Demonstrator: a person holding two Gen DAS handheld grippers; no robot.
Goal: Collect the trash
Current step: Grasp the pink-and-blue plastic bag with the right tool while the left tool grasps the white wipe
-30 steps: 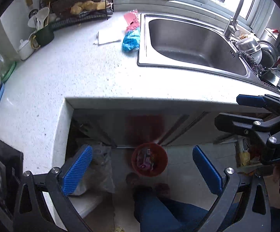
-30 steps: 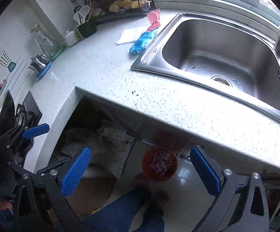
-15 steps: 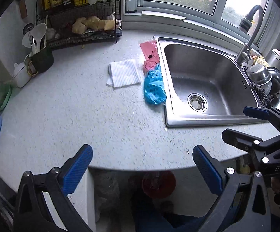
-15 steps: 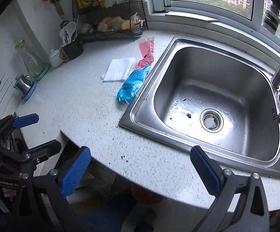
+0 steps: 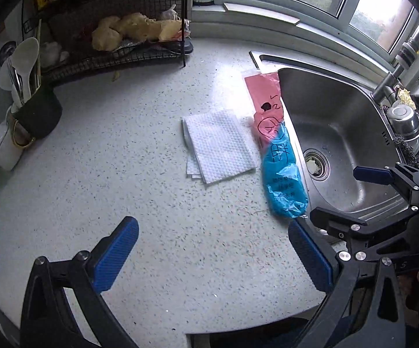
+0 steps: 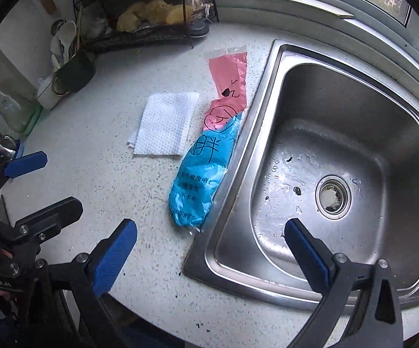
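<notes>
A pink and blue plastic wrapper lies flat on the speckled white counter, along the left rim of the steel sink. A folded white paper towel rests just left of the wrapper. My left gripper hovers open over the counter, nearer than the towel, nothing between its blue pads. My right gripper is open above the sink's front left corner, just short of the wrapper's blue end. Each gripper shows at the side of the other's view.
A black wire rack with food stands at the back left, beside a dark utensil cup with spoons. The faucet and metal bowls sit right of the sink. A window sill runs behind. The counter's front edge lies under both grippers.
Both grippers have risen from below counter level, where a red bin on the floor was in view, and moved forward over the counter toward the wrapper and towel. Both stay open.
</notes>
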